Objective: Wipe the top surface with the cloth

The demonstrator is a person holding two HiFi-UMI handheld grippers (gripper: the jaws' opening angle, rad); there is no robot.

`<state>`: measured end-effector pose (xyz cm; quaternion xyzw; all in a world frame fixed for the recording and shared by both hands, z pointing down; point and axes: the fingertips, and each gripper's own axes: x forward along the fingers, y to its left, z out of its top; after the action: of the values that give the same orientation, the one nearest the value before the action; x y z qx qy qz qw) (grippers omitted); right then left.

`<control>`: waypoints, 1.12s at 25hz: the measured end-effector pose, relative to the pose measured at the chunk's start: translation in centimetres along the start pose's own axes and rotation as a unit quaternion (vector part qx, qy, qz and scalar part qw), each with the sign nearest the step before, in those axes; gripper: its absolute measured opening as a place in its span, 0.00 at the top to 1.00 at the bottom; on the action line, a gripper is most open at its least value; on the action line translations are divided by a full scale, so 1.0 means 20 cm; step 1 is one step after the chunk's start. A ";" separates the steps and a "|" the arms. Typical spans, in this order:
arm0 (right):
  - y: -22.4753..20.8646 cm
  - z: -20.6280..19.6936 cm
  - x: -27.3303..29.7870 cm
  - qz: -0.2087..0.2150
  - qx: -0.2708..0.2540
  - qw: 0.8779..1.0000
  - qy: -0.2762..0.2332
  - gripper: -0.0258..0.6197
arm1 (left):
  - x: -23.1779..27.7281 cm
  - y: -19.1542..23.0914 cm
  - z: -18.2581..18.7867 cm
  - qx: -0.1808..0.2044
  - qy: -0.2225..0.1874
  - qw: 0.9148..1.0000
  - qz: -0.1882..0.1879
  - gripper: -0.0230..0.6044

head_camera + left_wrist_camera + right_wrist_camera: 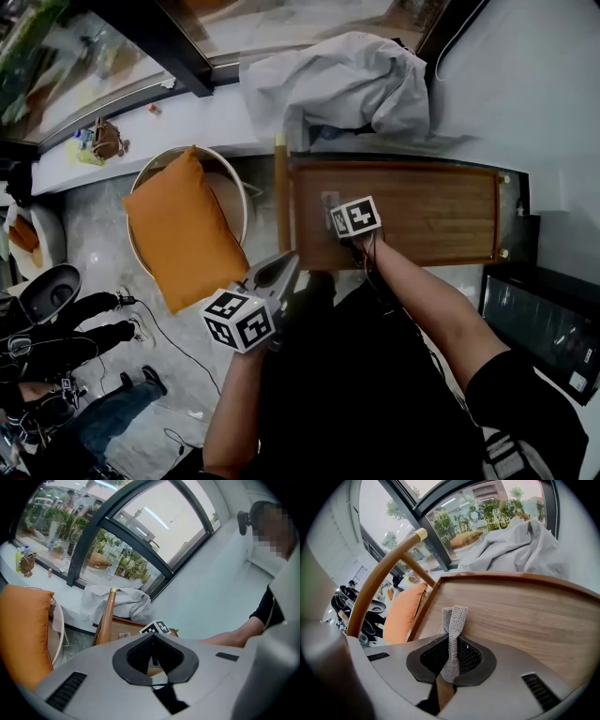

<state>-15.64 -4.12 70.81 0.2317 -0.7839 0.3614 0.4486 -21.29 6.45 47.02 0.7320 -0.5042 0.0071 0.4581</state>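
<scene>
The wooden top (431, 211) is a rimmed brown board, seen from above in the head view. My right gripper (336, 217) is over its left part, shut on a small grey knitted cloth (453, 620). The cloth sticks up between the jaws against the wood grain (525, 616). A bit of the cloth (328, 200) shows beyond the marker cube. My left gripper (289, 264) hangs off the board's near left corner, above the floor. Its jaws meet with nothing in them (152, 641), and they point toward the board (124, 629).
A curved wooden rail (280, 192) runs along the board's left edge. A crumpled grey sheet (337, 80) lies behind it on the sill. An orange cushion (183, 230) sits in a round chair at left. A dark cabinet (544, 328) stands at right. Shoes and cables (84, 328) lie lower left.
</scene>
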 end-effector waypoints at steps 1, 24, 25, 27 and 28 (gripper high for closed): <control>-0.04 -0.01 -0.02 -0.003 0.005 1.000 0.000 0.90 | 0.02 -0.02 0.00 0.002 0.001 1.000 -0.002 0.95; -0.95 -0.32 -0.55 -0.051 0.089 0.995 -0.018 0.90 | 0.68 -0.62 -0.15 0.034 0.064 0.995 -0.066 0.95; -0.98 -0.34 -0.57 -0.054 0.091 0.994 -0.019 0.90 | 0.70 -0.64 -0.16 0.035 0.066 0.995 -0.069 0.95; -1.06 -0.37 -0.61 -0.059 0.095 0.994 -0.021 0.90 | 0.75 -0.68 -0.18 0.036 0.069 0.994 -0.072 0.95; -1.09 -0.38 -0.64 -0.062 0.096 0.993 -0.023 0.90 | 0.78 -0.70 -0.18 0.037 0.071 0.994 -0.074 0.95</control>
<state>9.65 -11.56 70.10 0.3298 -0.7398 0.4010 0.4280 -1.59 -1.39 47.21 0.7815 -0.4143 0.0434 0.4644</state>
